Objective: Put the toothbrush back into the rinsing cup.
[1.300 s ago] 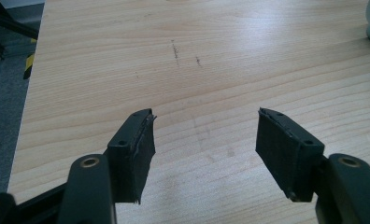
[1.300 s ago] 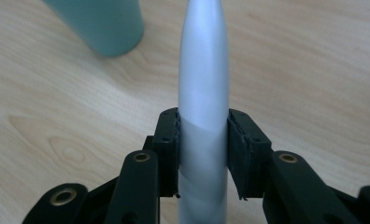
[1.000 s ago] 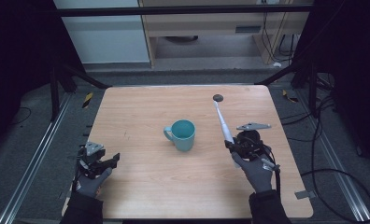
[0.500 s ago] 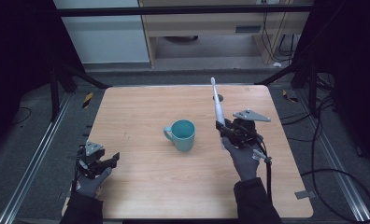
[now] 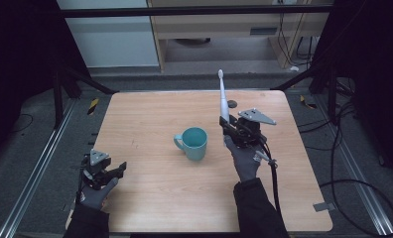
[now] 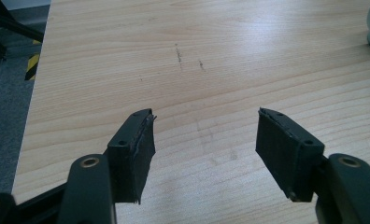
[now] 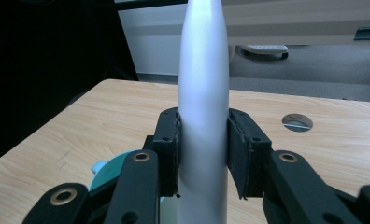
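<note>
Black padded fingers (image 7: 168, 151) of the right gripper (image 5: 235, 130) are clamped on the thick lower handle of a white plastic electric toothbrush (image 5: 224, 99), one pad pressing each side of it. In the right gripper view the white handle (image 7: 204, 107) rises straight up between the jaws. Seen from the high view, this gripper hangs just to the right of the teal ceramic mug (image 5: 193, 143), and the toothbrush stands nearly upright, its small brush head well above and beyond the mug.

Half a second ago the toothbrush leaned more and the right gripper was lower and nearer the person; a second ago it lay slanted low over the wood, further right of the mug. It has since been lifted and brought upright, closer to the mug. The mug itself has stayed put, its handle still pointing left.

Down to the left of the mug and well apart from it, the left gripper (image 5: 105, 173) has kept its place at the near left of the light wooden table (image 5: 150, 114). Its jaws stand wide apart with nothing between them; the left gripper view shows bare wood in the gap between its pads (image 6: 136, 154).

Counted: one mug, one toothbrush, two grippers, and one round dark cable hole (image 5: 232, 103) in the tabletop, beyond the mug to its right
</note>
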Motion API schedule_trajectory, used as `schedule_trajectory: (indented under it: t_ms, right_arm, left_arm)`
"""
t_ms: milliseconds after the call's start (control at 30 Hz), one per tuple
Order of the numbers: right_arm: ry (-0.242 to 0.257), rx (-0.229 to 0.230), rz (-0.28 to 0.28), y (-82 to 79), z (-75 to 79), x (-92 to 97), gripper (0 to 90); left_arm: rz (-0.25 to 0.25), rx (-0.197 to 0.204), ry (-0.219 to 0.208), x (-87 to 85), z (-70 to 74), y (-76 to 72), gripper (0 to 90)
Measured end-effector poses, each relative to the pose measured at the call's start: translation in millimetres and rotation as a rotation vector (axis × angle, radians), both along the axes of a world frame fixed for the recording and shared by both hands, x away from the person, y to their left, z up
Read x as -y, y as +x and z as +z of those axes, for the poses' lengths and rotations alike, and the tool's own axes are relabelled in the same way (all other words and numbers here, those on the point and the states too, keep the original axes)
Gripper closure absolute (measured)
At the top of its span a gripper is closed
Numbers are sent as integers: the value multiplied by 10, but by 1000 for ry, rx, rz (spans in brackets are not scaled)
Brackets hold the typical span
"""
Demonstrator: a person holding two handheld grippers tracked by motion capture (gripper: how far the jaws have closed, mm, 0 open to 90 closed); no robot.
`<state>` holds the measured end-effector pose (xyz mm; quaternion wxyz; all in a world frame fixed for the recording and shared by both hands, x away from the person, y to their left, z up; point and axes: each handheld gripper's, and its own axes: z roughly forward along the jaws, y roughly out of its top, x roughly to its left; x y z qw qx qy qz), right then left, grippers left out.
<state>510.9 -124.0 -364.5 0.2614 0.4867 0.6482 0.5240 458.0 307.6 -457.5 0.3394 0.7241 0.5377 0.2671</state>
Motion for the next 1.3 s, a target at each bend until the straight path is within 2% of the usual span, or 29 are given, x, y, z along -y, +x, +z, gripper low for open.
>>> schedule_trajectory:
  t_ms: [167,433,533,867,1300]
  right_arm:
    - [11,22,0,73,-24,-102,664]
    - [63,64,-13,164,-4,-254,664]
    - [73,74,-8,209,-12,-405,664]
    - [88,77,10,318,-93,-711,663]
    - [80,55,16,328,-322,-890,663]
  left_arm:
    - [-1,-1,-1,-4,-3,3,362]
    - [2,1,-2,-8,-3,4,362]
    - [3,7,-4,-17,7,-1,362]
    - [1,10,-8,-19,12,-5,362]
    - [1,12,-9,-19,16,-6,362]
